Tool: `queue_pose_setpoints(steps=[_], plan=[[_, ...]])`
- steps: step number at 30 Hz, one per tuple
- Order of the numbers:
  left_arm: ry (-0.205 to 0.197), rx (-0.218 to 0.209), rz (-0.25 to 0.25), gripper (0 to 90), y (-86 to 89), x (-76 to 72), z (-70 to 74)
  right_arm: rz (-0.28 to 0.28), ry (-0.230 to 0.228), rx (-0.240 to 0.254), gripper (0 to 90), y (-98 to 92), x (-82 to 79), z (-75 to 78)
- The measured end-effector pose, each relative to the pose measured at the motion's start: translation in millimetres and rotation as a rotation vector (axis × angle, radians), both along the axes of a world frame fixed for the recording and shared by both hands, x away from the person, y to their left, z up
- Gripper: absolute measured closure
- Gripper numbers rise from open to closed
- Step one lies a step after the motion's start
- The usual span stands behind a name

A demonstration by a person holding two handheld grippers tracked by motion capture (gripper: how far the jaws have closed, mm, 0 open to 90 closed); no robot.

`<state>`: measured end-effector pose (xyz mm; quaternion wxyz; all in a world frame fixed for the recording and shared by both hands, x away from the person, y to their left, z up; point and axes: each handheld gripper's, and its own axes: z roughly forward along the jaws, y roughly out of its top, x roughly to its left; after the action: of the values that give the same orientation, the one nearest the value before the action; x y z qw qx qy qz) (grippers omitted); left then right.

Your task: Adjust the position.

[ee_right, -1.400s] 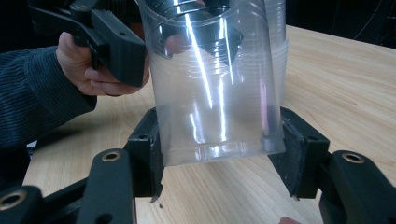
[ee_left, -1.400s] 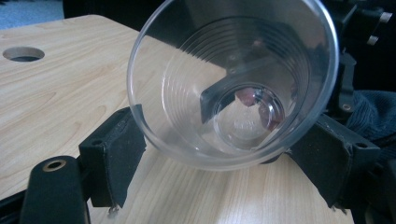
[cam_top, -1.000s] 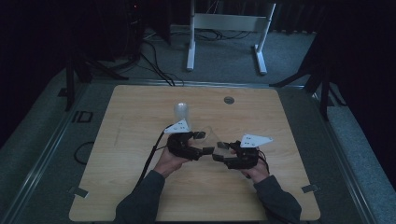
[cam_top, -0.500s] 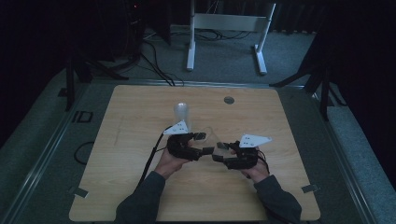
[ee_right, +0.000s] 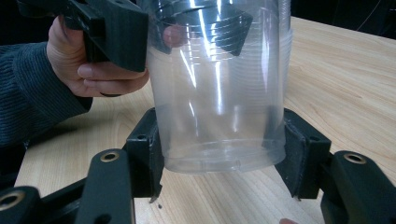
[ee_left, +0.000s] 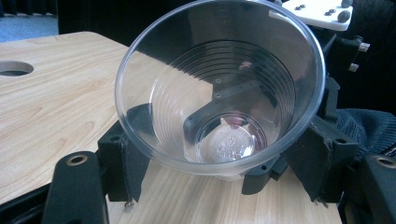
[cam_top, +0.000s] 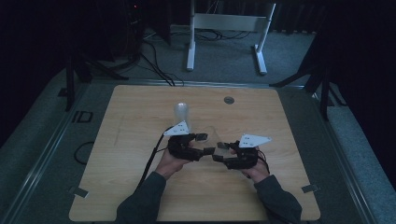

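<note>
Found at mid-table, lifted clear of the wooden tabletop [cam_top: 140,140]: a clear plastic cup [ee_right: 219,107], lying roughly level and bridged between the two grippers. To judge by the doubled rim ridges in the right gripper view, possibly two cups nested rather than one; cannot confirm.

Right gripper [cam_top: 218,151]: narrow, clamped across the base end of the cup, with pads [ee_right: 145,149] pressed to the wall on both sides. No looseness visible.

Left gripper [cam_top: 205,143]: the point of change. Jaws just been closing, with the rim end of the cup between them. In the left gripper view, pads [ee_left: 125,156] seated against the outer wall just behind the open mouth; in the right gripper view, one jaw hard against the side of the cup and the other seen through the plastic. Judged to be in contact, at a light hold. No buckling of the wall detected.

Meaning for the work: cup now gripped at both ends, so apparently ready for a pull apart or a handover. Whichever follows, recommend a straight draw along the cup's axis, since thin plastic likely to crush or spring out under a tighter squeeze.

Also recorded: a second clear cup [cam_top: 182,112] standing upright on the tabletop beyond the left gripper, well apart from the held one, and a round cable hole [cam_top: 229,100] near the far edge.
</note>
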<state>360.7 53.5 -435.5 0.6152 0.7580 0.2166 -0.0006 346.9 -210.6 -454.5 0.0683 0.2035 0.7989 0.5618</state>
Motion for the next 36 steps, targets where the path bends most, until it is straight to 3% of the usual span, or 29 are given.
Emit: queue_pose_setpoints(steps=[6, 22, 33, 36], plan=[[0.0, -0.006, 0.013, 24.3, -3.0, -0.3, -0.1, 0.002, 0.001, -0.003, 41.6, 1.2, -0.5, -0.5], [-0.007, -0.013, 0.012, 28.2, -3.2, -1.5, -0.1, 0.013, 0.001, -0.02, 39.1, 3.1, -0.3, 0.8], [-0.021, -0.003, 0.013, 28.5, -3.0, -2.1, 0.2, 0.016, 0.004, -0.074, 29.7, 5.3, 0.7, 4.1], [-0.025, 0.017, 0.016, 28.6, -3.8, -2.7, -0.2, 0.009, -0.004, -0.092, 29.4, 5.0, 1.7, 8.3]])
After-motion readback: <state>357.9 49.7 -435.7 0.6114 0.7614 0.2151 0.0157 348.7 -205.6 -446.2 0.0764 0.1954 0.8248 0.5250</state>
